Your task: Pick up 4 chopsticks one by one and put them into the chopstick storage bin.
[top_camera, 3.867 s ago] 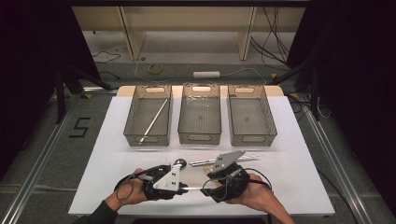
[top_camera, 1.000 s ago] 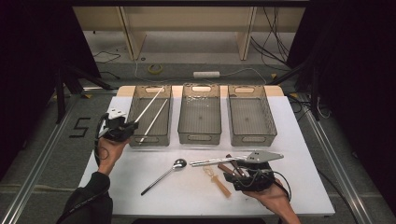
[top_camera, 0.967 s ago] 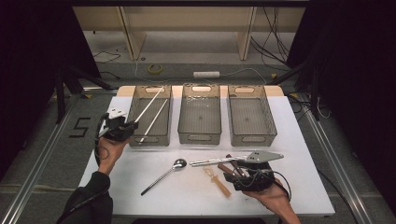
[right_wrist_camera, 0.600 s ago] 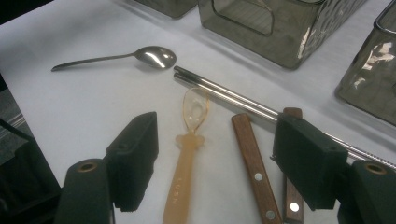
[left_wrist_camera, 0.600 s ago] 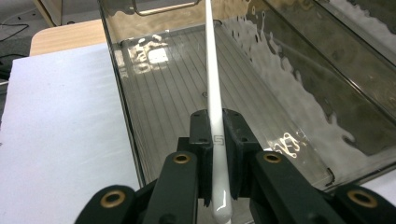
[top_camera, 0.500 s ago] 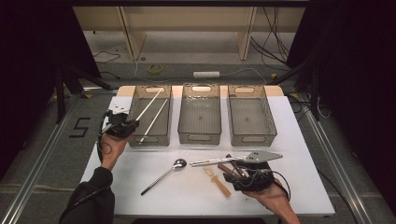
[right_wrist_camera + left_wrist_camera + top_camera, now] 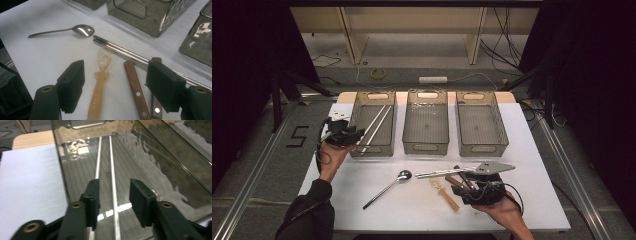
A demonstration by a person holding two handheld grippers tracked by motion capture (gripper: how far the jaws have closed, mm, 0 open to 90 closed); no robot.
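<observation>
Sorting cutlery into three clear grey plastic bins is partly done. Two thin silver metal chopsticks lie side by side on the floor of the leftmost bin, directly ahead of and below the left tool, whose black jaws stand apart and empty above them.

Left to sort, on the white desk: a silver metal spoon ahead of the right tool, a translucent amber plastic spoon and two wooden-handled utensils between its wide-open jaws, and a second pair of steel chopsticks just beyond them. The middle and right bins look empty.

Compared with a second ago, the left tool sits slightly nearer the bin's edge; the right tool has hardly moved.
</observation>
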